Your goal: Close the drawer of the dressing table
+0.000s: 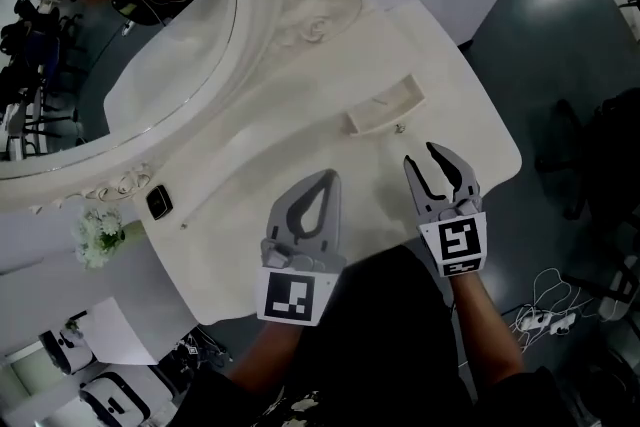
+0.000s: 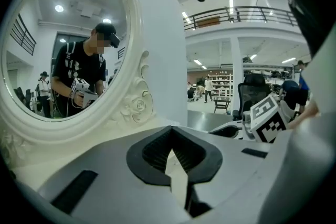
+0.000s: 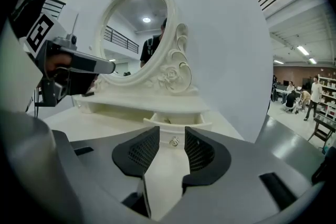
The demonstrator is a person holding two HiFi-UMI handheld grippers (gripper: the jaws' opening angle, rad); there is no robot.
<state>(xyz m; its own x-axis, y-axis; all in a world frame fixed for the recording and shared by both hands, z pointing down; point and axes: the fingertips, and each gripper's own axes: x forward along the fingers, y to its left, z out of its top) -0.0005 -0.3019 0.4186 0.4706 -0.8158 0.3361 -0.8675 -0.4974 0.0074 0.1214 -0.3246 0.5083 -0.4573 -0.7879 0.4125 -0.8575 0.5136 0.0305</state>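
The white dressing table [image 1: 250, 145] carries an oval mirror [image 1: 120, 35] in a carved frame. Its small drawer [image 1: 385, 107] stands pulled out, with a shiny knob [image 1: 399, 128] on the front. My right gripper [image 1: 422, 157] is open just short of that knob, with nothing between its fingers. In the right gripper view the drawer [image 3: 178, 119] and knob [image 3: 174, 140] lie straight ahead, past the right gripper [image 3: 172, 147]. My left gripper [image 1: 328, 177] hovers over the tabletop left of the drawer, tips together and empty. The left gripper [image 2: 170, 131] faces the mirror [image 2: 63, 55].
A small black object [image 1: 158, 202] lies on the tabletop near the mirror's base, and white flowers [image 1: 100, 237] sit beyond the table's left edge. White cables [image 1: 545, 315] lie on the grey floor at the right. An office chair [image 2: 252, 89] stands further off.
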